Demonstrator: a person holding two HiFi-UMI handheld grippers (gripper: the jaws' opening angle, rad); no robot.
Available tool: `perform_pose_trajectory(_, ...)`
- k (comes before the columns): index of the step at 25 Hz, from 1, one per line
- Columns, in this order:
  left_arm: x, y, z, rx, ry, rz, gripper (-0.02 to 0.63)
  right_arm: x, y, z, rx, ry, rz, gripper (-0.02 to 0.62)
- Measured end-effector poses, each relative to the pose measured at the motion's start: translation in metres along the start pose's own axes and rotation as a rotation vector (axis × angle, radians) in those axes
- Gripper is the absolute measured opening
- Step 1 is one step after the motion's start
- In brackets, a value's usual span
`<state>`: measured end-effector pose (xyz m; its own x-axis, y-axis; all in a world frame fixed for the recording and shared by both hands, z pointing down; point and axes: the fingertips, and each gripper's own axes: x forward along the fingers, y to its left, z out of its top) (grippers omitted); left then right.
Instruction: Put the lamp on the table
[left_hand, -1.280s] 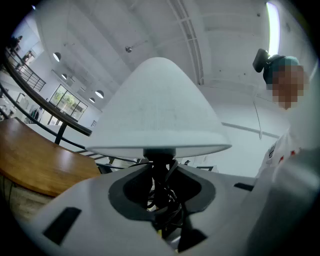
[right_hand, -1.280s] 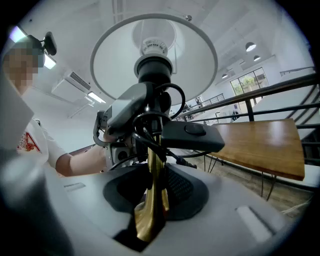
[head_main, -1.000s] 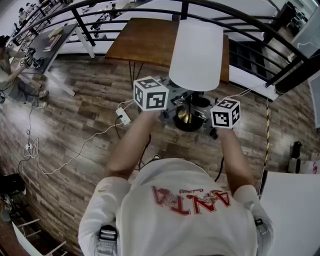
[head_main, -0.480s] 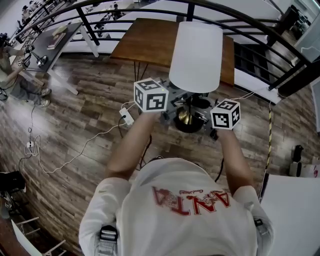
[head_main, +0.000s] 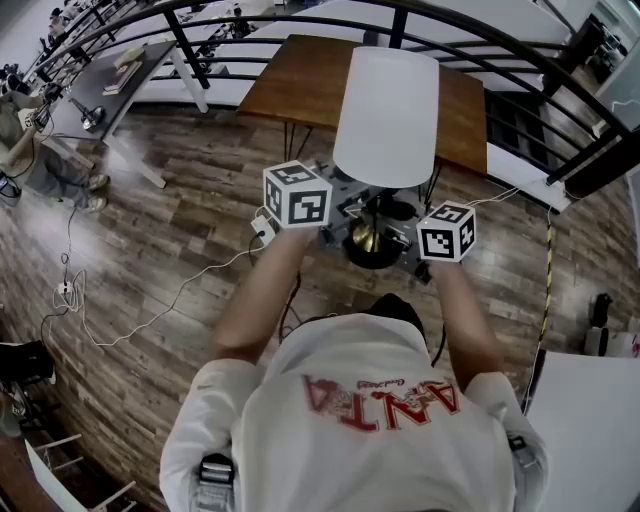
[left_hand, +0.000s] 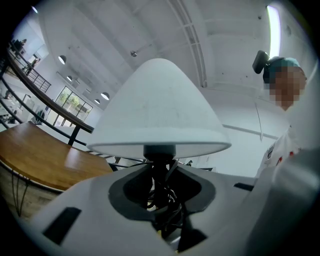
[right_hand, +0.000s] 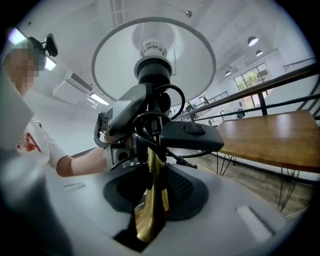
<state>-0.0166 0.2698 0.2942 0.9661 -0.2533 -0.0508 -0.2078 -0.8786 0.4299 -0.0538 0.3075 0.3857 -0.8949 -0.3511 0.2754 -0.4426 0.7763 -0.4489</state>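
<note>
lamp (head_main: 386, 115) | I am holding it upright over the floor, short of the wooden table (head_main: 300, 85) lying straight ahead | right gripper (right_hand: 151, 202) is clamping the brass stem (right_hand: 153, 165) | left gripper (left_hand: 161, 195) is apparently pinching the dark upper stem (left_hand: 159, 167)

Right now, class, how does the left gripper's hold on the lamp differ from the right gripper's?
The left gripper clamps the lamp's dark, cord-wrapped stem just under the shade; the right gripper clamps the brass stem lower down. From the head view, the left gripper stands at the lamp's left, the right gripper at its right. Both are shut on the lamp, which is not yet on the wooden table.
</note>
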Motion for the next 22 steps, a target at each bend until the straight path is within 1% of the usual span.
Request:
perform_pose_trajectory(4, -0.007, 0.013, 0.005, -0.004, 0.001, 0.007, 0.11, 0.015, -0.003, 0.006, 0.011, 0.008, 0.016, 0.089)
perform_pose_trajectory(8, 0.005, 0.044, 0.021, -0.022, -0.014, 0.024, 0.11, 0.021, -0.032, 0.025, 0.012, 0.021, 0.034, 0.089)
perform_pose_trajectory(12, 0.008, 0.062, 0.016, -0.027, -0.017, 0.033, 0.11, 0.03, -0.048, 0.023, 0.012, 0.021, 0.037, 0.089)
perform_pose_trajectory(15, 0.025, 0.086, 0.024, -0.029, -0.006, 0.034, 0.11, 0.032, -0.074, 0.036, 0.017, 0.022, 0.046, 0.089)
perform_pose_trajectory(22, 0.086, 0.135, 0.051, -0.025, -0.024, 0.042, 0.11, 0.013, -0.146, 0.074, 0.001, 0.021, 0.059, 0.089)
